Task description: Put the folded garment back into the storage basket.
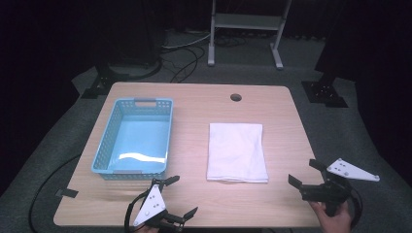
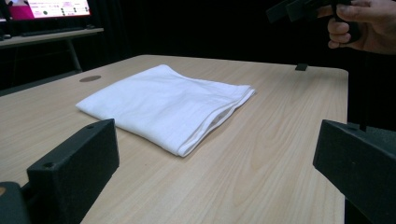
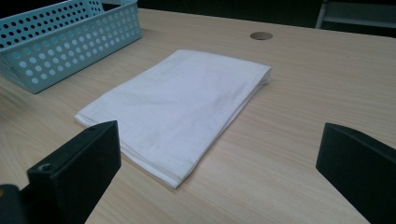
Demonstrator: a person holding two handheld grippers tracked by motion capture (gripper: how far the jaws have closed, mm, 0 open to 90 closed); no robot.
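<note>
High view has both tools: left gripper (image 1: 182,196) at near table edge below the light-blue perforated plastic basket (image 1: 108,141), right gripper (image 1: 306,173) near the front-right corner. Both jaws spread wide, holding nothing. Folded white cloth (image 1: 237,151) lies flat mid-table on the light wooden table (image 1: 194,102), right of basket. Left gripper view adds a monitor (image 2: 51,8), cut off at top. Basket interior looks empty.

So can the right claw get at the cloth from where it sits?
Probably yes. The right claw is open and faces the cloth, with bare table between them; the basket sits off on the far side.
</note>
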